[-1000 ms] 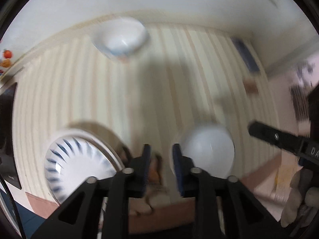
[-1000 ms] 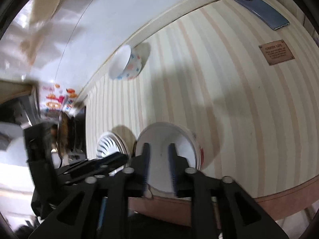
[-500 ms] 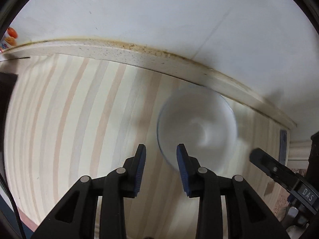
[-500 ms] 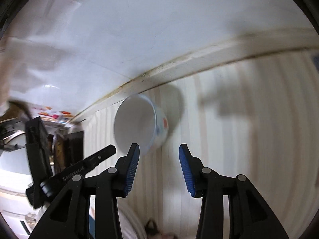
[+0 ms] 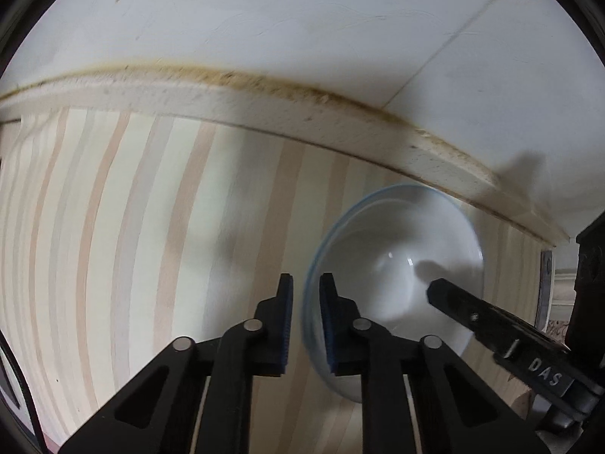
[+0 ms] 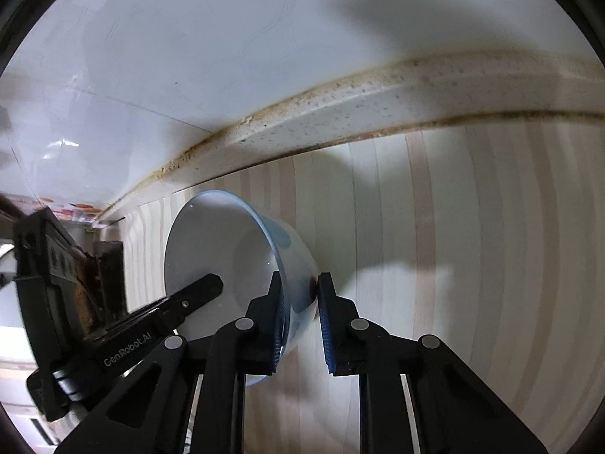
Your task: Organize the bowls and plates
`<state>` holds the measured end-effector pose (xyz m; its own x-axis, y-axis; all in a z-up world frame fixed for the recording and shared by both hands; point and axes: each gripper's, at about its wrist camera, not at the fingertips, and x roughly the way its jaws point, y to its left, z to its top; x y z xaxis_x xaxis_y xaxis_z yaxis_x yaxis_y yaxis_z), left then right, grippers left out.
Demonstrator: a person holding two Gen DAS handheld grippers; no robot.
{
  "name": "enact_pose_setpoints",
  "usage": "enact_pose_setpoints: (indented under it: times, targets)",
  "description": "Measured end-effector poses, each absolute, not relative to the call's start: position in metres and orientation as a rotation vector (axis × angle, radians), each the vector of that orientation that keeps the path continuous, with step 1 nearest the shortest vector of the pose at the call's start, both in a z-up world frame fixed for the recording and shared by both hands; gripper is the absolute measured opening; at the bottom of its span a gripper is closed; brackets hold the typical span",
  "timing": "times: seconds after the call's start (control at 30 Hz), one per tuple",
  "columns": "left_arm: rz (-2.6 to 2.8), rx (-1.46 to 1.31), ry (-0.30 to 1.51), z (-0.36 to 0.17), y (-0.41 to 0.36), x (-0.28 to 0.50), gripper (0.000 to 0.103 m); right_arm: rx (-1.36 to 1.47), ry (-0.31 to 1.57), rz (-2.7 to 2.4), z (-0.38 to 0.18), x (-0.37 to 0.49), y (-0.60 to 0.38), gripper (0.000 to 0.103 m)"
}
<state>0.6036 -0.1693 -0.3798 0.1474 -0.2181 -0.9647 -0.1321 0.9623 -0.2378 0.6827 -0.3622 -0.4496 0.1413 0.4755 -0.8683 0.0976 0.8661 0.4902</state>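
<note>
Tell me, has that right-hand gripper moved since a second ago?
Yes. The right gripper went from a wide bowl at the near edge of the striped mat to the bowl beside the back ledge, fingers straddling its rim.

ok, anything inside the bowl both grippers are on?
No contents: the bowl shows a bare white interior. One finger of the left gripper and one of the right gripper reach inside its rim, covering part of the wall.

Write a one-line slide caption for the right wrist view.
Both grippers clamp opposite sides of a white bowl's rim on the striped mat beside the wall.
</note>
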Motion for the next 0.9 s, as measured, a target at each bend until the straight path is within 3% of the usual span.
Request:
enact_pose_setpoints:
  times: [0.23, 0.63, 0.9]
  targets:
    - [-0.065, -0.265, 1.426, -0.377, -0.174, 0.609, 0.012, 0.505, 1.418, 0.283, -0.452, 0.682, -0.363, 0.017]
    - [-0.095, -0.493, 1.514, -0.398, -0.136, 0.626, 0.015, 0.605, 1.489, 0.28, -0.458, 0.686, -0.375, 0.019]
    - [-0.066, -0.398, 1.419, -0.371, -0.138, 0.614, 0.01, 0.521, 1.436, 0.275, -0.446, 0.681, -0.371, 0.016]
